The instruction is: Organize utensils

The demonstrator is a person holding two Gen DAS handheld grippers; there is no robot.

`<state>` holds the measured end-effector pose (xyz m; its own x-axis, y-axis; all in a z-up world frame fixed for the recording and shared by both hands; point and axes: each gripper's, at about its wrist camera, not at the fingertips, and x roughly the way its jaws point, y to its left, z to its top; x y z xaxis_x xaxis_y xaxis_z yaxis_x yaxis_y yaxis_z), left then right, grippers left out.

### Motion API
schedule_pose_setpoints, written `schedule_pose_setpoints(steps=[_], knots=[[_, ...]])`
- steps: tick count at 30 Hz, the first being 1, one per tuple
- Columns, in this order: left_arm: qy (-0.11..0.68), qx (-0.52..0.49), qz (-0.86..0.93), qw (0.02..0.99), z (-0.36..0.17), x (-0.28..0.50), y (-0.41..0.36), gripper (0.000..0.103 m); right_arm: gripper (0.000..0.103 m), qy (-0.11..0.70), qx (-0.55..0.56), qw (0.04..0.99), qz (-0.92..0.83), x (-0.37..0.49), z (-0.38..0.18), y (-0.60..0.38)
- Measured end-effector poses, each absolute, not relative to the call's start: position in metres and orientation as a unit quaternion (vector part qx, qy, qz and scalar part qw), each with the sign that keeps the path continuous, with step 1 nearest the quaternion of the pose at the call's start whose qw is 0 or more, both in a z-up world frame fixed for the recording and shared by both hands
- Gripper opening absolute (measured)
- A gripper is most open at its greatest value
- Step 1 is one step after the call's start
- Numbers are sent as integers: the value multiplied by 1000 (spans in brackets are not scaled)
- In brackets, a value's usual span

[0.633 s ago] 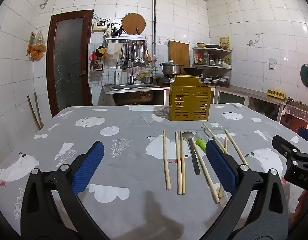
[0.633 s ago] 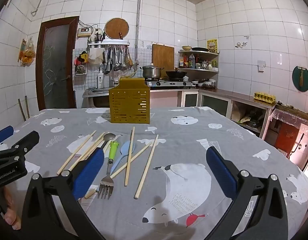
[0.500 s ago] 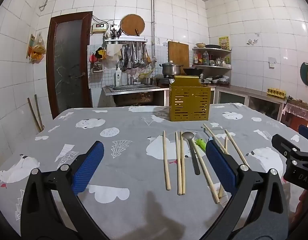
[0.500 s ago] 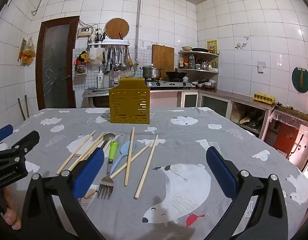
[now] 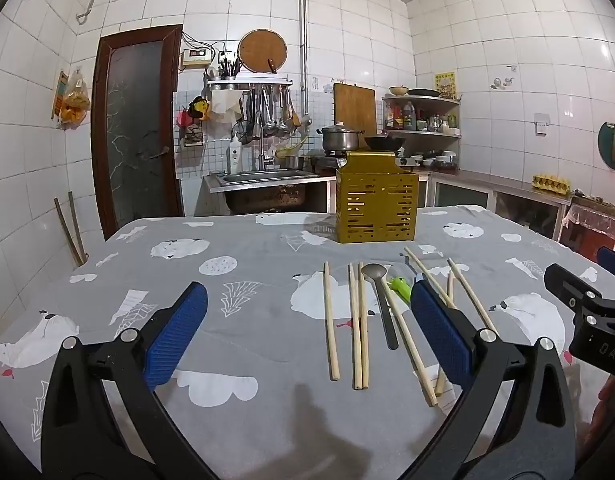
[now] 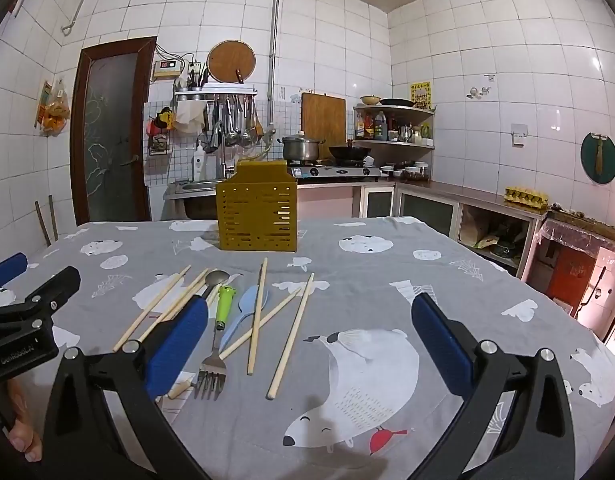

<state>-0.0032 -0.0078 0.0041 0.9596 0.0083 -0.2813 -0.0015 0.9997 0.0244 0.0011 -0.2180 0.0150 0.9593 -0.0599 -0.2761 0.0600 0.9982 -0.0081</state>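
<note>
A yellow slotted utensil holder (image 5: 376, 209) (image 6: 257, 216) stands upright at the far middle of the table. In front of it lie several wooden chopsticks (image 5: 330, 324) (image 6: 292, 331), a grey spoon (image 5: 381, 298), a green-handled fork (image 6: 219, 334) and a light blue spoon (image 6: 243, 309). My left gripper (image 5: 307, 334) is open and empty, just above the cloth, near the chopsticks' close ends. My right gripper (image 6: 307, 338) is open and empty, over the right part of the utensils. Each gripper also shows at the edge of the other's view.
A grey bear-print cloth (image 5: 235, 280) (image 6: 387, 264) covers the table. Behind the table are a sink (image 5: 267, 178), a stove with a pot (image 6: 301, 148) and wok, shelves and a door (image 5: 135, 128). The table's right edge drops off near low cabinets (image 6: 495, 232).
</note>
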Motion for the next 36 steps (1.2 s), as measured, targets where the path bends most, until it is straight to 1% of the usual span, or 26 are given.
schedule_pose_setpoints(steps=[36], knots=[[140,12,2,990,5,-4,-10,98,99,139,1,990,-31,0,17,-220]])
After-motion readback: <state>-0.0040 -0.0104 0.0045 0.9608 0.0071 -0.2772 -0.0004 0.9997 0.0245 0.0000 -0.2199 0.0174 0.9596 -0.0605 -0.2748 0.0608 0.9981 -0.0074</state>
